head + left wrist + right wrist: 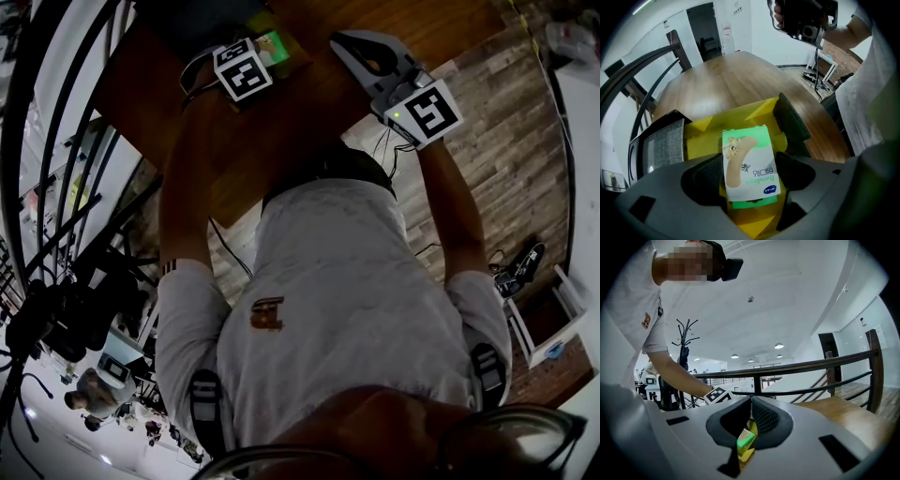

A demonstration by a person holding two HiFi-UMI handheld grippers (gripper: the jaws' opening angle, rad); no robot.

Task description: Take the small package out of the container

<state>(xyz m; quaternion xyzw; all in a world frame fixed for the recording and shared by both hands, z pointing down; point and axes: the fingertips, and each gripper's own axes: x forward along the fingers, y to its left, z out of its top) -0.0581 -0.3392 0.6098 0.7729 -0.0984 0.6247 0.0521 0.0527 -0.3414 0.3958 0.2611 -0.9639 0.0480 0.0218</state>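
The small package [751, 159], a white and green bandage box, sits between the pads of my left gripper [750, 175], which is shut on its near end. Its far end reaches out over the open yellow container [740, 119] on the wooden table [726, 79]. In the head view the package [275, 44] shows as a green patch just past the left marker cube. My right gripper [751, 401] is shut with nothing in it, held off to the right of the container [746, 454]. Past its jaws a green edge of the package [746, 439] shows.
A dark flap or lid [792, 119] stands at the container's right side, and a grey mesh-faced object [661, 145] lies at its left. A railing [651, 75] runs beyond the table's far edge. The person's torso [347, 309] fills the middle of the head view.
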